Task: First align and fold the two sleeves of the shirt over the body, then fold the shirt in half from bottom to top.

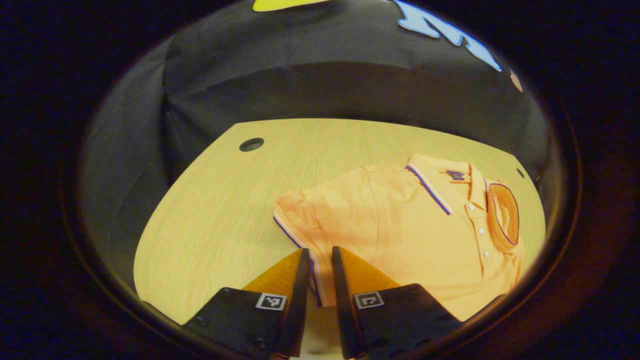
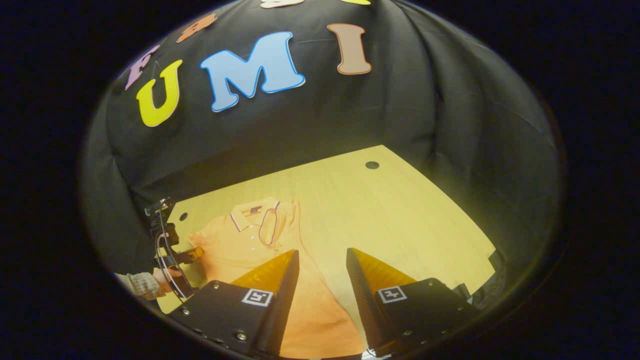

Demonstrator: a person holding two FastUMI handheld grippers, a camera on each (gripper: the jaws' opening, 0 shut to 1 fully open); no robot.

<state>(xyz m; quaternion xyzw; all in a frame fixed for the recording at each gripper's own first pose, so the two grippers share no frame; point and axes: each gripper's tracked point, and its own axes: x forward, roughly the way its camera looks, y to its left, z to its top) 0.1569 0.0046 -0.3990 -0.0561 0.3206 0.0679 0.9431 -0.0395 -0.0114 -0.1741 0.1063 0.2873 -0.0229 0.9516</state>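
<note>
Fingers of the left hand-held gripper [image 1: 318, 260] stand close together, pinching the striped hem of the orange short-sleeved polo shirt [image 1: 400, 225] between them. The right hand-held gripper [image 2: 322, 260] hangs with its fingers apart above the shirt's lower body. Each carries square coded markers. The shirt lies on the pale wood-grain counter [image 1: 210, 220], a small dark chest emblem [image 1: 456, 175] unreadable. Round cable holes [image 1: 251, 144] pierce the counter.
</note>
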